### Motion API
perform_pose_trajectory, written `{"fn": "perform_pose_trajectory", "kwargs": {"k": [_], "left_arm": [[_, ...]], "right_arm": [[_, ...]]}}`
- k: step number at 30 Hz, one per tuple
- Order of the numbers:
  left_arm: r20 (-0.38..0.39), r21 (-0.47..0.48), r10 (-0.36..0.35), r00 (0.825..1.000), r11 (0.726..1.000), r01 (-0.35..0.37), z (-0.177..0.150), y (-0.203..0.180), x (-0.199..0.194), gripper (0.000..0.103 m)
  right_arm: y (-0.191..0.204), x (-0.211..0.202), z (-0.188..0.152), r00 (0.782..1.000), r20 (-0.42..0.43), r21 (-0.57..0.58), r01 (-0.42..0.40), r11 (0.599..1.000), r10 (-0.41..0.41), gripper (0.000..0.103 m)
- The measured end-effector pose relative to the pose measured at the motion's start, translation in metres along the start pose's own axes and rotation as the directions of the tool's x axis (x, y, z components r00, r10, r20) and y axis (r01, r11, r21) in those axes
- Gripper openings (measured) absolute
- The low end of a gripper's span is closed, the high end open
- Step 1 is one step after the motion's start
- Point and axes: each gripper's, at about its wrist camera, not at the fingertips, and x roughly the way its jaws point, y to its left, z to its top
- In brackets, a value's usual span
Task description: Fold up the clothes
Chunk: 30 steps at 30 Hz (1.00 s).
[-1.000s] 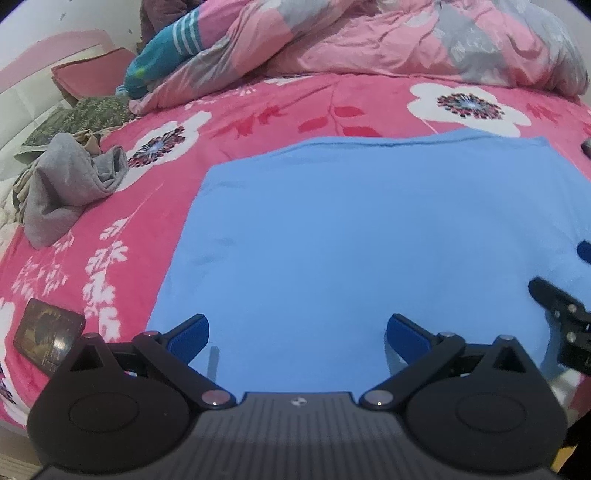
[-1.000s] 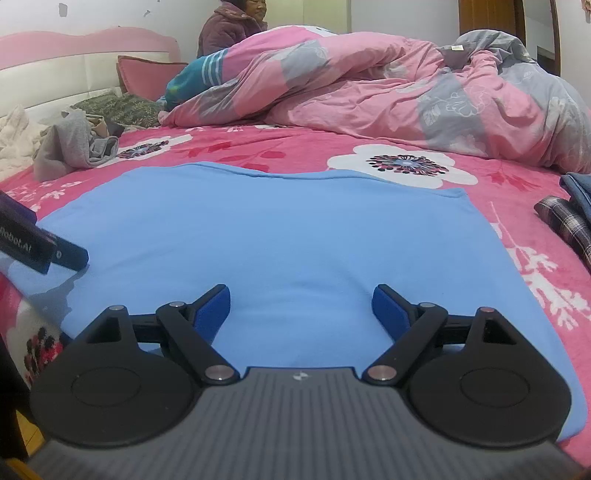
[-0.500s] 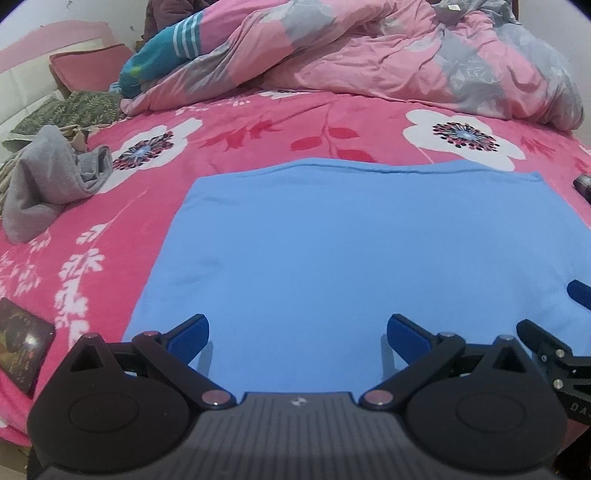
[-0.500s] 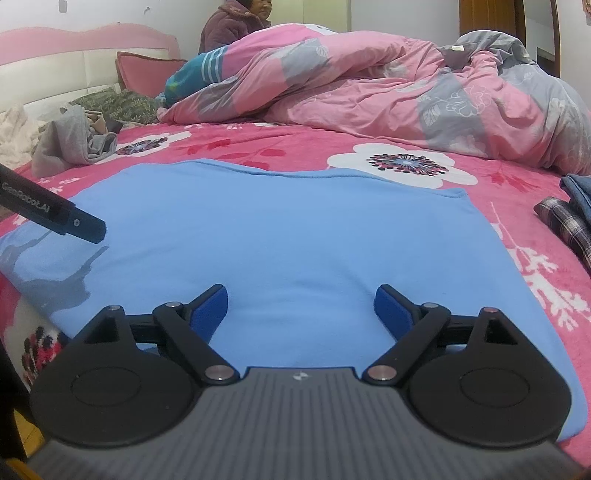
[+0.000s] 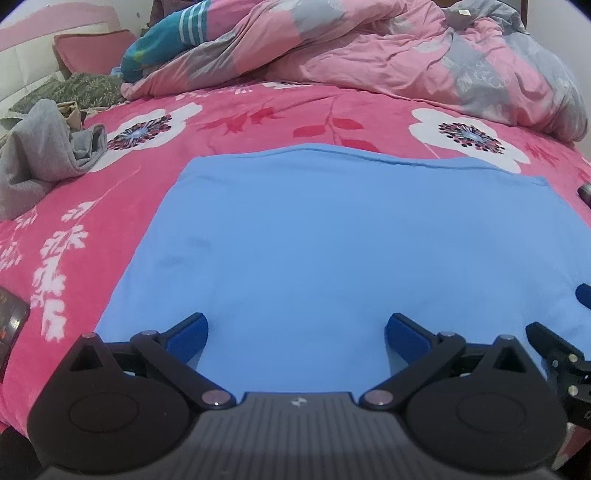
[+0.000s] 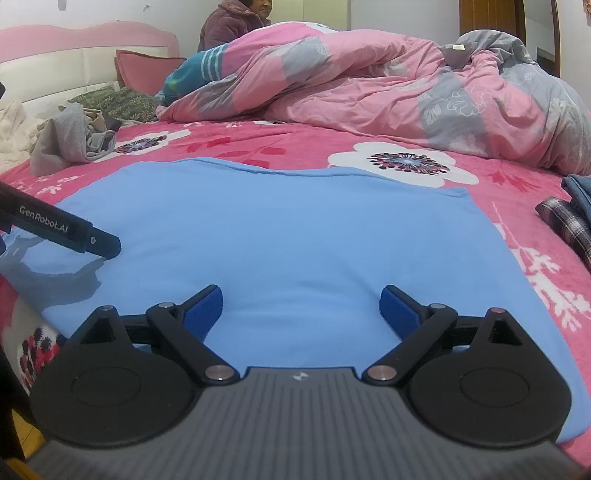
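A light blue garment lies flat on the pink flowered bed, also spread wide in the right wrist view as the blue garment. My left gripper hangs open just over its near edge, nothing between the blue pads. My right gripper is over the near edge further right, its jaws opening wide with only flat cloth beneath them. One left finger reaches in from the left in the right wrist view. Part of the right gripper shows at the right edge of the left wrist view.
A crumpled grey garment lies at the left. A heaped pink and grey quilt fills the back of the bed, with a seated person behind it. Plaid and denim clothes lie at the right. A dark flat object sits at the bed's left edge.
The left gripper has sunk and shifted over the blue garment, its finger reaching further in as seen from the right wrist. The right gripper's jaws have spread a little wider.
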Motion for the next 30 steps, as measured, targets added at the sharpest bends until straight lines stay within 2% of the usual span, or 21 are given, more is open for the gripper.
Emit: {"fn": "perform_pose_trajectory", "kwargs": {"k": [11,17,21,26,30], "left_arm": [[0.018,0.017,-0.009,1.0,1.0,0.009,-0.002,0.002,-0.001,0.103],[0.021,0.025,-0.042,0.999,0.999,0.042,0.003,0.008,-0.007,0.103],[0.09,0.006,-0.069,0.994,0.998,0.069,0.017,0.018,-0.019,0.103],[0.165,-0.035,-0.126,0.978,0.99,0.134,0.051,0.037,-0.013,0.103],[0.189,-0.067,-0.116,0.975,0.989,0.131,0.066,0.049,0.013,0.103]], "right_arm": [[-0.002,0.001,0.0,1.0,0.0,-0.003,-0.003,1.0,0.003,0.094],[-0.002,0.002,0.002,1.0,-0.015,-0.004,-0.006,1.0,0.006,0.094],[-0.004,0.002,0.006,0.999,-0.032,-0.008,-0.019,1.0,0.019,0.094],[-0.015,-0.001,0.03,0.993,-0.088,-0.005,-0.08,0.997,0.08,0.096],[-0.033,-0.005,0.067,0.993,-0.022,0.032,-0.115,0.993,0.115,0.096]]}}
